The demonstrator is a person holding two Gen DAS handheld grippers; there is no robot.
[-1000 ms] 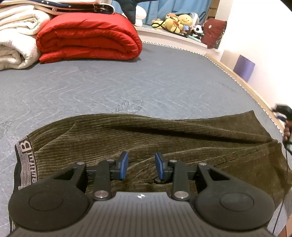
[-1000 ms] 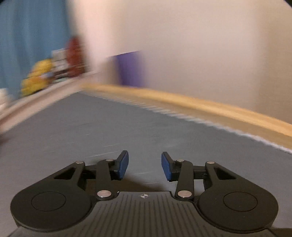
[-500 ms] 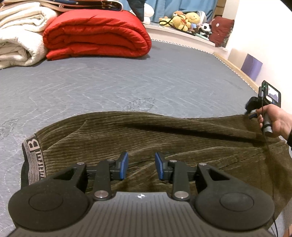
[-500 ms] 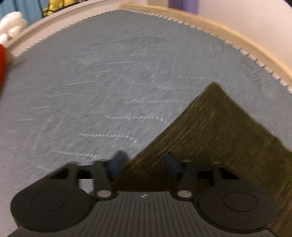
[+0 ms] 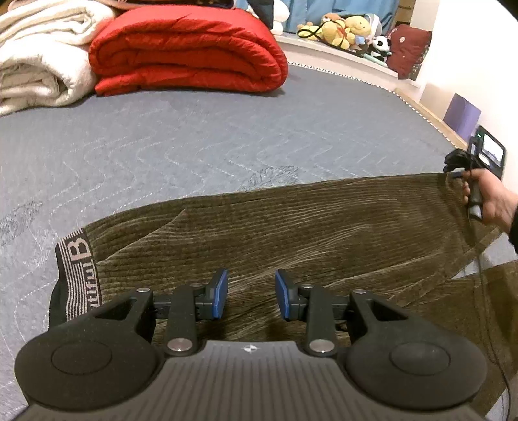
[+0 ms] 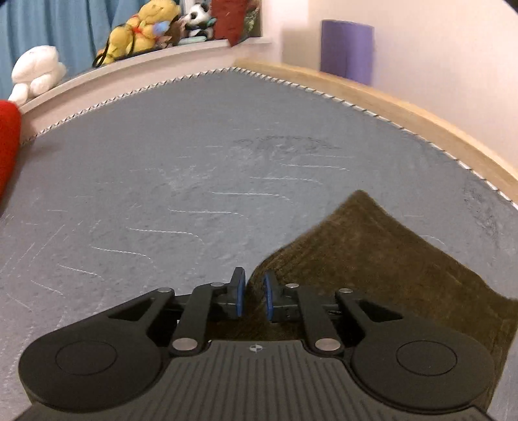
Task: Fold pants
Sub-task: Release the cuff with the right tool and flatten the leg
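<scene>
Olive corduroy pants [image 5: 307, 233] lie across the grey mattress [image 5: 194, 142], with the lettered waistband [image 5: 77, 268] at the left. My left gripper [image 5: 251, 291] is open and hovers just over the pants near the waist. My right gripper [image 6: 253, 296] is nearly closed on the edge of the pant leg [image 6: 372, 259], with a fold of cloth between its pads. In the left wrist view the right gripper [image 5: 459, 168] is at the far right, held by a hand, with the leg end lifted.
A folded red duvet [image 5: 187, 51] and a white blanket [image 5: 39, 55] lie at the back left. Stuffed toys [image 5: 346, 29] sit on a ledge behind. The wooden bed edge [image 6: 404, 110] and a purple object [image 6: 346, 48] are at the right.
My right gripper came down onto the pant leg end and closed on its edge. The leg end is now raised. My left gripper stayed open over the waist area.
</scene>
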